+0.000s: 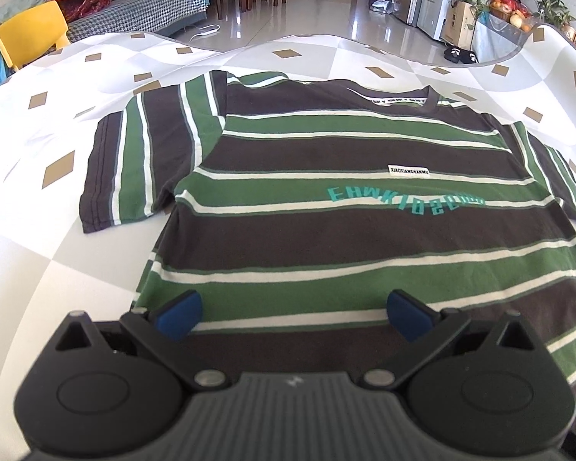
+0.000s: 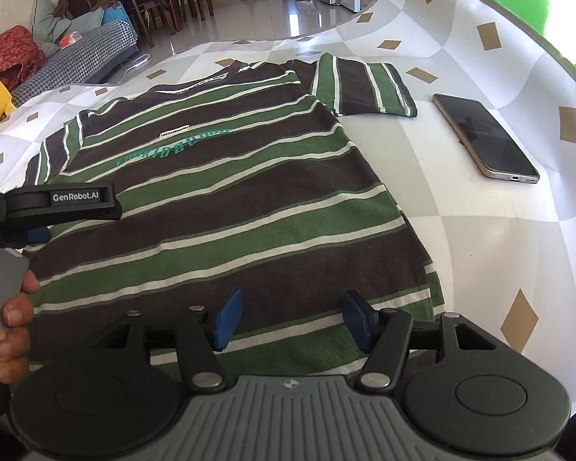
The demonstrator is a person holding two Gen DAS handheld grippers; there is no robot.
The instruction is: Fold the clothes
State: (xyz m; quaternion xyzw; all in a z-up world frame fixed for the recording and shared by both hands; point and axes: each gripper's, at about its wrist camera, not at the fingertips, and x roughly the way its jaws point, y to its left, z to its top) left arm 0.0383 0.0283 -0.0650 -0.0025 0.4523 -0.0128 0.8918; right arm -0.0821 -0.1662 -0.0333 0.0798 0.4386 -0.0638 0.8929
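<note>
Both my tools, left tool (image 1: 292, 315) and right tool (image 2: 291, 319), hang spread over the hem, pinching nothing. Striped shirt (image 1: 364, 238) lies flat on the surface (image 1: 57, 261) (phone (image 2: 485, 140) beside it), sleeves out, so no fold made yet.

A: Left gripper (image 1: 293, 313): black housing, ribbed grey centre plate, blue pads (image 1: 180, 317), silver rivets at the pivots.
B: Right gripper (image 2: 292, 320) is the same build. White "GenRobot.AI" lettering shows on the left gripper's black finger; a bare hand (image 2: 9, 320) is beside it.
</note>
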